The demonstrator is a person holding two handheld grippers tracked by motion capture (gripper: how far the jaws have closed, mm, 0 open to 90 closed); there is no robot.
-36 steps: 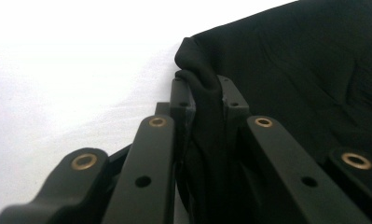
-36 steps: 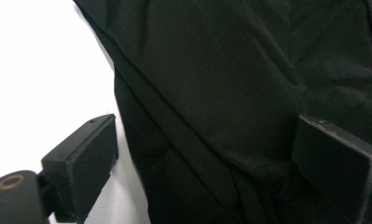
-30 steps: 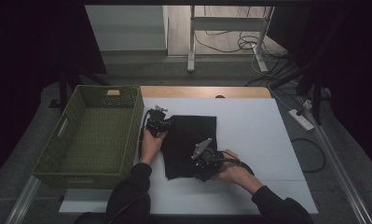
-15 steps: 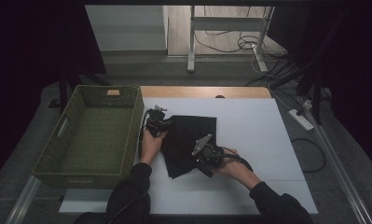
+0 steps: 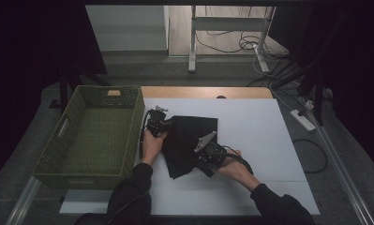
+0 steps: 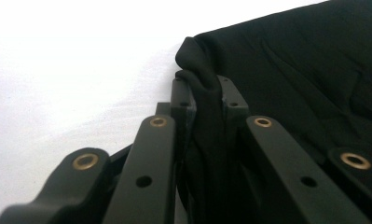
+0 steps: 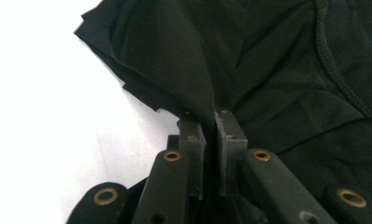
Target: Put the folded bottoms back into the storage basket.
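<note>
- So the thing being worked is a black, soft-fabric garment, folded flat [image 5: 190, 140], lying on the white table top [image 5: 269, 140] just right of the olive-green woven plastic basket [image 5: 95, 136].
- Left gripper [image 5: 157, 123] sits at the cloth's far-left corner. In the left gripper view its jaws are clenched on a bunched-up ridge of the fabric [image 6: 207, 121], which pokes up past the tips.
- Right gripper [image 5: 208, 152] is down at the near-right edge. It has just been closing, and the right gripper view shows the pads pinched on a thin flap of the same cloth [image 7: 193, 60], pulled up like a little tent.
- The bit that matters, I'd say: the two grips sit on opposite corners, on a diagonal from far-left to near-right, with the cloth's long side running away from the person.
- The left hand is the one right beside the basket, touching distance from its wall; the right is well apart from it.
- My guess is whatever comes next (a fold or a lift over to the basket) goes leftward, so the right-hand corner has the longer trip, and the cloth could sag between the grips.
</note>
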